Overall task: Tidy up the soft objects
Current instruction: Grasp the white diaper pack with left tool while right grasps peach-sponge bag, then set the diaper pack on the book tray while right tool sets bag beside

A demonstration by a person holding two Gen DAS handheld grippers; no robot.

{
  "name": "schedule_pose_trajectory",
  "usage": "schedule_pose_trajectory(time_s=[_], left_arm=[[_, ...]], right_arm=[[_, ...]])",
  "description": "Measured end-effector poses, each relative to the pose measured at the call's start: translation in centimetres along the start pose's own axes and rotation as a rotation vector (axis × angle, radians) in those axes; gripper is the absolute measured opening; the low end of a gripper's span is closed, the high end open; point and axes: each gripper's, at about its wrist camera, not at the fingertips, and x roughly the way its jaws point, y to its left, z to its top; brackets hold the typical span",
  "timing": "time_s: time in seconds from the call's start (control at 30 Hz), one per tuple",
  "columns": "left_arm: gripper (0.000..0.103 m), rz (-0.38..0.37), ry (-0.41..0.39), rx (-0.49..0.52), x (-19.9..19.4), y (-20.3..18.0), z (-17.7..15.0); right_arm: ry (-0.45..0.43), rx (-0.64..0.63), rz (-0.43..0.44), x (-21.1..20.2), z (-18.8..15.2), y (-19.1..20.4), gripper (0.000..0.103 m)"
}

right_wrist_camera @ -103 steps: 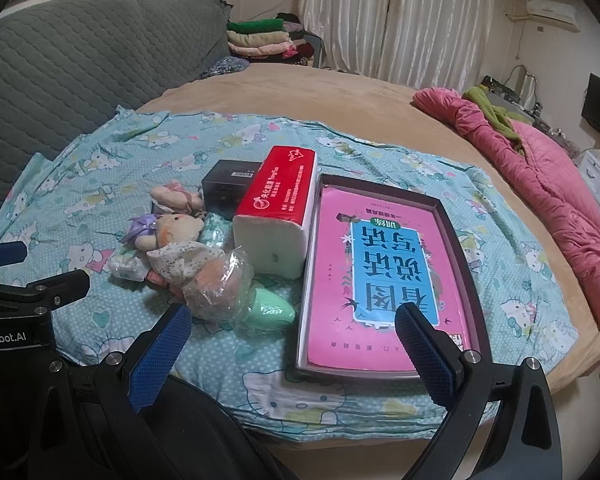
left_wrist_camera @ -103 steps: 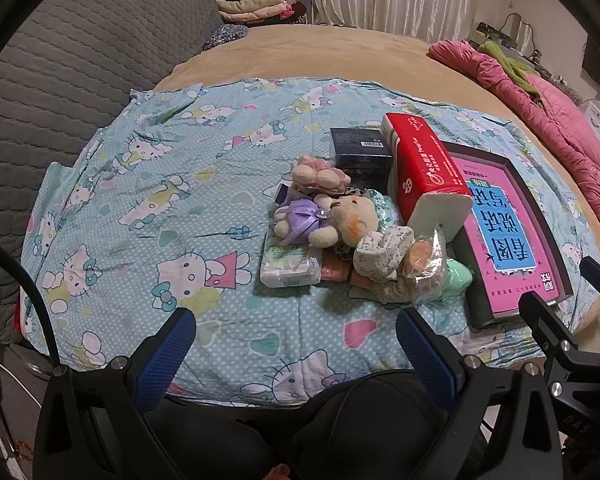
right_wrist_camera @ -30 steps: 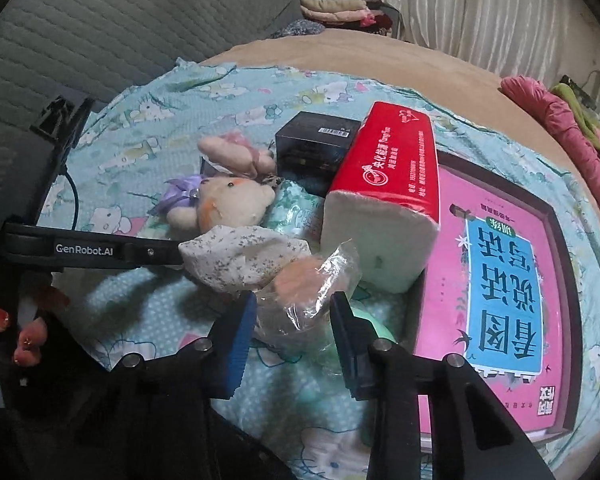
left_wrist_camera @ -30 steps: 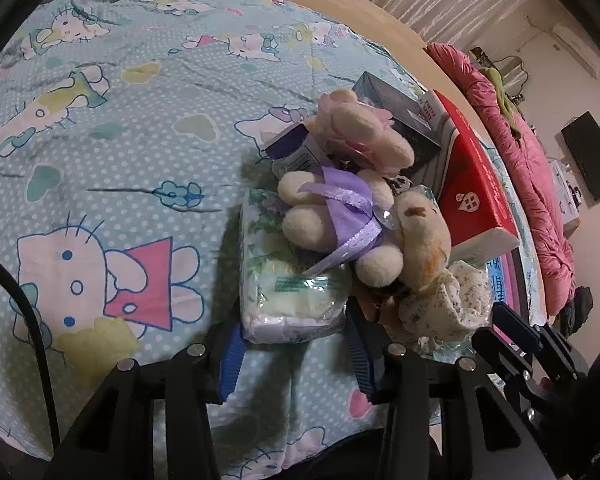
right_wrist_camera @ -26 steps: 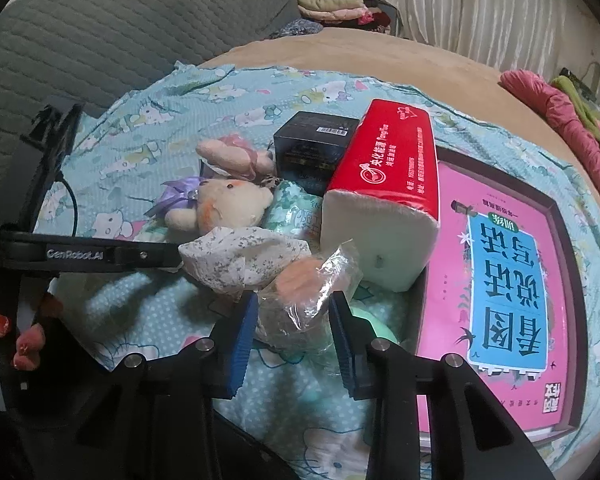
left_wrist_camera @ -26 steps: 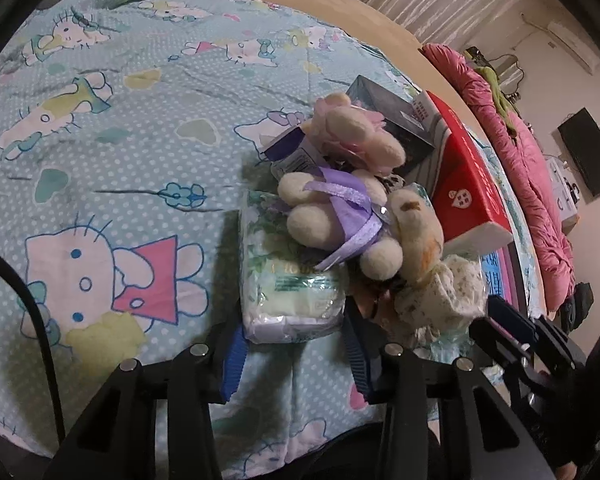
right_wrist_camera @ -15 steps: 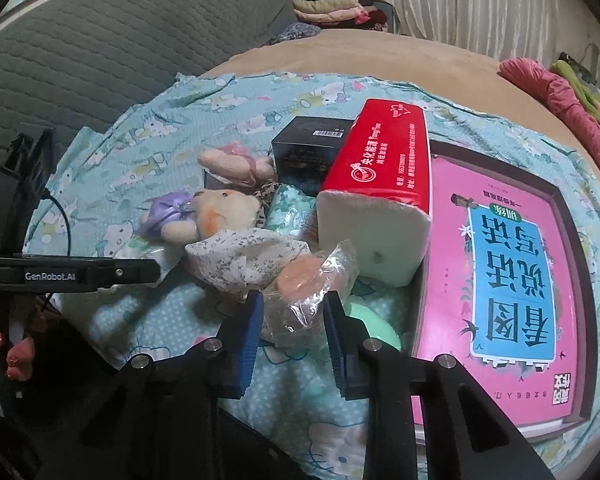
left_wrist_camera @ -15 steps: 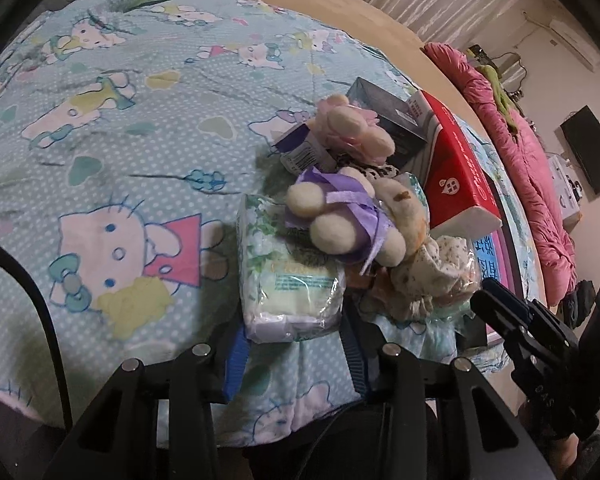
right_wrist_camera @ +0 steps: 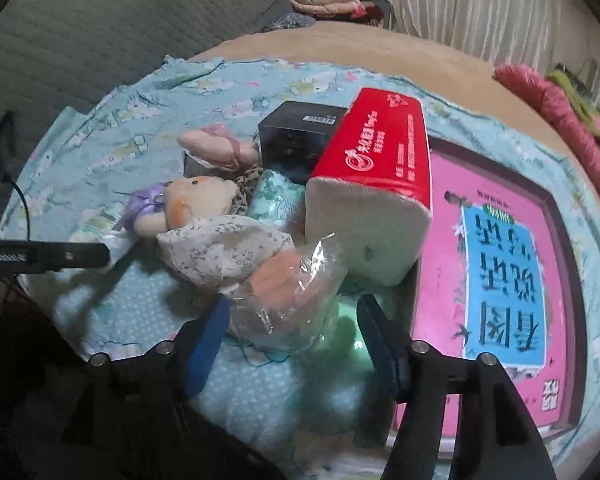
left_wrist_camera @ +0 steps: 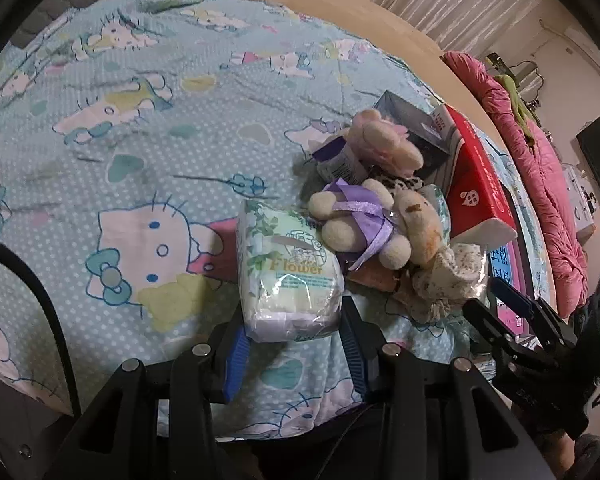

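Observation:
My left gripper (left_wrist_camera: 296,344) is shut on a white and green tissue pack (left_wrist_camera: 288,272) labelled "Flower", which sits against a pile of soft things. A cream teddy with a purple ribbon (left_wrist_camera: 376,220) leans on the pack; a pink plush (left_wrist_camera: 384,140) lies behind it. My right gripper (right_wrist_camera: 292,344) is closed around a clear plastic bag with an orange soft object (right_wrist_camera: 288,292), beside a floral cloth pouch (right_wrist_camera: 224,252) and a mint green soft item (right_wrist_camera: 340,336). The teddy also shows in the right wrist view (right_wrist_camera: 188,204).
A red tissue pack (right_wrist_camera: 376,184), a black box (right_wrist_camera: 296,136) and a pink book in a dark tray (right_wrist_camera: 500,272) lie right of the pile on the Hello Kitty sheet (left_wrist_camera: 140,152). Grey headboard (right_wrist_camera: 100,40) at left; pink quilt (left_wrist_camera: 540,184) at right.
Both grippers closed from wide open. The left one has drawn the tissue pack slightly away from the pile; the right one has lifted the plastic bag a little.

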Motion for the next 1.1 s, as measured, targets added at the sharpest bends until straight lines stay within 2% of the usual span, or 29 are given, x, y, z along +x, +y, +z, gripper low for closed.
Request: schedule_pose_trajectory(time_s=[0.17, 0.2, 0.3, 0.53, 0.8, 0.97, 1.1], left_arm=[[0.042, -0.011, -0.020, 0.002, -1.1, -0.2, 0.0], [0.042, -0.014, -0.028, 0.003, -1.4, -0.1, 0.0], [0.040, -0.024, -0.042, 0.001, -2.4, -0.1, 0.0], [0.039, -0.021, -0.060, 0.013, -3.3, -0.4, 0.0], [0.038, 0.008, -0.004, 0.001, -0.4, 0.4, -0.2], [0.031, 0.017, -0.012, 0.023, -0.5, -0.2, -0.2], [0.026, 0.017, -0.048, 0.028, -2.0, -0.3, -0.2]], right_arm=[[0.008, -0.003, 0.036, 1.4, 0.5, -0.2, 0.068], [0.020, 0.002, 0.049, 1.8, 0.5, -0.3, 0.062], [0.010, 0.017, 0.063, 1.8, 0.3, -0.6, 0.056], [-0.058, 0.060, 0.059, -1.5, -0.1, -1.6, 0.054], [-0.091, 0.120, 0.056, -3.4, -0.4, -3.1, 0.054], [-0.112, 0.136, 0.055, -4.6, -0.3, -3.4, 0.054], [-0.141, 0.159, 0.058, -6.0, -0.4, -4.1, 0.054]])
